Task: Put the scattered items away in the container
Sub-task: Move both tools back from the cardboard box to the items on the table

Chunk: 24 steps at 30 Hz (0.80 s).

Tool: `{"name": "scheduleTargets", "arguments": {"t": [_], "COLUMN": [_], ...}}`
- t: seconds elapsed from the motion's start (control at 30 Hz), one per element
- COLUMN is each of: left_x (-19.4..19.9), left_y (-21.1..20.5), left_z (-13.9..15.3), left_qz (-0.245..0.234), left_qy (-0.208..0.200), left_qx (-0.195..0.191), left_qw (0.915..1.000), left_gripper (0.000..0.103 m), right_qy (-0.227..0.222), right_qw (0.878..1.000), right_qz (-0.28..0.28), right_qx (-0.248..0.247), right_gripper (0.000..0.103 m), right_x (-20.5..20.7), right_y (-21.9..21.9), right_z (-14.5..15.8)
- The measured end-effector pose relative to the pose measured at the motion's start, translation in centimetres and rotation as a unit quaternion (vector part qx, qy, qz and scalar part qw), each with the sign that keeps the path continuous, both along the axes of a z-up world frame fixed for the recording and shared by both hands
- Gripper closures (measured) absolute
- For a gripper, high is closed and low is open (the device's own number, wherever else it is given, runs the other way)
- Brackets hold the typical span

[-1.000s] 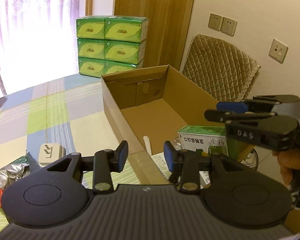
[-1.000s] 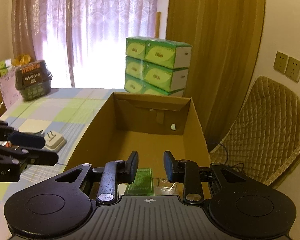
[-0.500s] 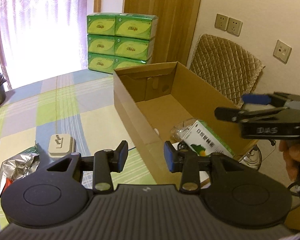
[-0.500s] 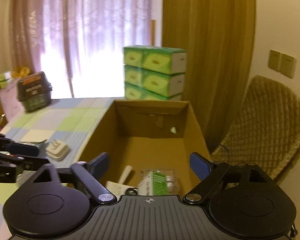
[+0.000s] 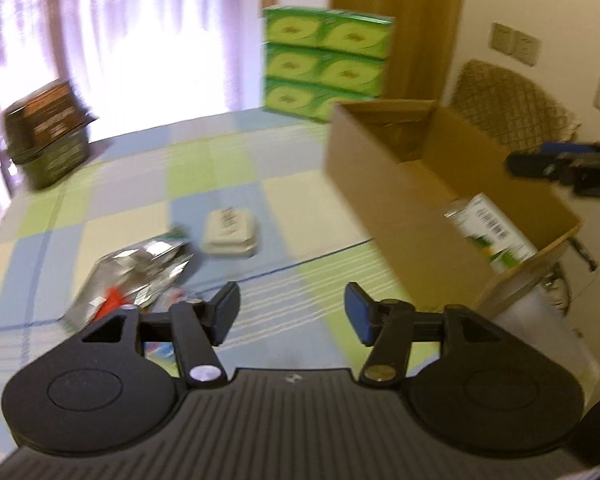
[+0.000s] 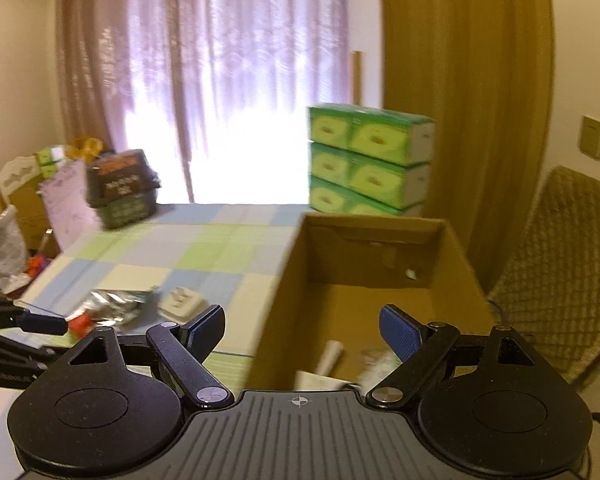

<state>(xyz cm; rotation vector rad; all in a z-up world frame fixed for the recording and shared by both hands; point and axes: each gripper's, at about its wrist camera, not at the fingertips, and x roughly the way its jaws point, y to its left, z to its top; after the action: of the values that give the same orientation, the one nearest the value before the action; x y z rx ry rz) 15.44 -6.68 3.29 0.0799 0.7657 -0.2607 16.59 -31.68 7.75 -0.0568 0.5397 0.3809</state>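
On the table: a checked cloth (image 5: 228,168) in blue, green and cream covers it, and the loose items lie toward its near left.
Container: an open cardboard box (image 5: 384,200) stands at the right side of the table; in the right wrist view the same box (image 6: 364,264) fills the middle right.
Inside the box: a white-and-green carton (image 5: 488,232) leans against the near right wall; the right wrist view shows a pale rolled tube (image 6: 330,356) and some paper on the floor of the box, blurred.
Foil packet: a crumpled silver packet (image 5: 136,264) with a red patch lies on the cloth, left of the box and well apart from it.
Plug adapter: a cream plug adapter (image 5: 230,232) sits just beside the packet, on its far right; whether they touch I cannot tell through the blur.
Left gripper: the left gripper (image 5: 292,316) hangs above the cloth near the packet, jaws apart and empty.
Right gripper: the right gripper (image 6: 302,330) is over the near end of the box, jaws spread wide with nothing between them.
Far end: stacked green tissue boxes (image 5: 324,64) stand behind the box, and a dark bin (image 5: 46,132) sits at the far left.
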Motion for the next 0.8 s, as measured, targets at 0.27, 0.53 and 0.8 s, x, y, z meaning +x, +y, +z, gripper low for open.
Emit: {"name": "scheduleTargets", "arguments": {"t": [0.27,0.53,0.8], "left_x": [-2.0,-3.0,-1.9], "left_y": [7.7,11.4,12.1], "left_z": [-1.5,-3.2,-5.9], "left_qz": [0.061,0.069,0.049], "left_qy": [0.012,0.023,0.044], "left_qx": [0.029,0.035,0.030], "left_qw": [0.9977,0.9968,0.9974], "left_gripper": [0.023,0.015,0.010], "right_qy": [0.002,0.020,0.060], "right_qw": [0.997,0.993,0.989], "right_qz": [0.071,0.112,0.127], "right_qx": [0.004,-0.015,-0.035], "right_gripper": [0.013,0.013,0.013], "right_x": [-1.5,-1.9,-1.1], "right_y": [6.5,11.1,13.4], "right_z": [-0.2,-2.7,-7.4]}}
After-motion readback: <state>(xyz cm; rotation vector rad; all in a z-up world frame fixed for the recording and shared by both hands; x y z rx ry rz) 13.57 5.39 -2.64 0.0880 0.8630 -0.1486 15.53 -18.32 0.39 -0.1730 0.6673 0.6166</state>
